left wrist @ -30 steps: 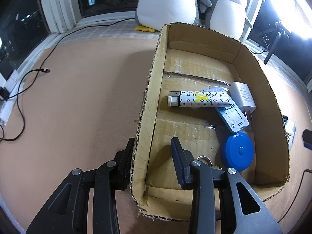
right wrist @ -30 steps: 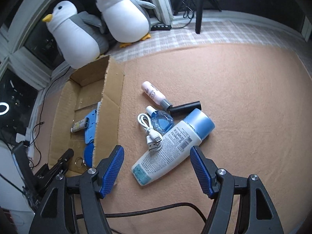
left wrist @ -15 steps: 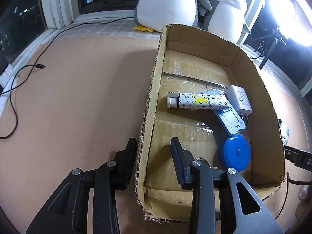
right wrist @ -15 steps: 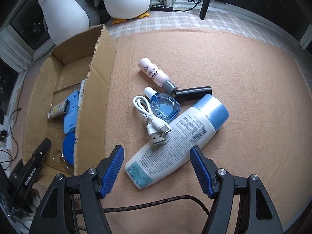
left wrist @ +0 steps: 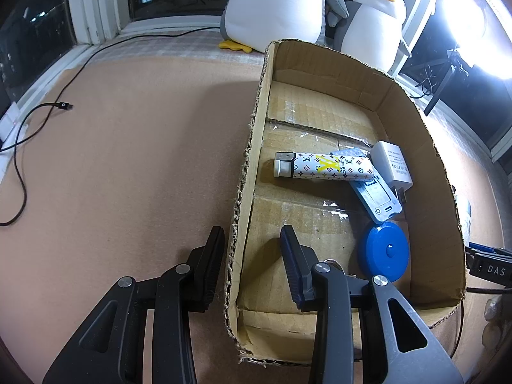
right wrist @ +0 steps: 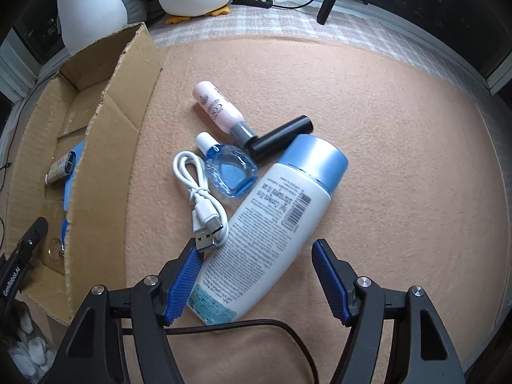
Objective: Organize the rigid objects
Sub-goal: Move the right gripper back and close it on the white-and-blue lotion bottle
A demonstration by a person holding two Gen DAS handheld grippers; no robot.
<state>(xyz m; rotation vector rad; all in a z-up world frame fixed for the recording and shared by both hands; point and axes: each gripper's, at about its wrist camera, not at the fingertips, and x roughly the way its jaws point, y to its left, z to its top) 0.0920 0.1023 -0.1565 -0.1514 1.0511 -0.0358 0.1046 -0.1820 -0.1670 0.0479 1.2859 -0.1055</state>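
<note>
Straddling: right gripper, jaws spread wide, brackets the lotion bottle's base on the mat.
Advice: centre, then squeeze mid-body, avoiding the white cable.
Left gripper: parted astride the cardboard box wall, gripping nothing.

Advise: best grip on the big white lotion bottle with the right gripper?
Grip the lotion bottle across its white body, below the blue cap, coming from above. It lies flat and diagonal, base already between the open right gripper fingers. Mind the white cable alongside.
</note>
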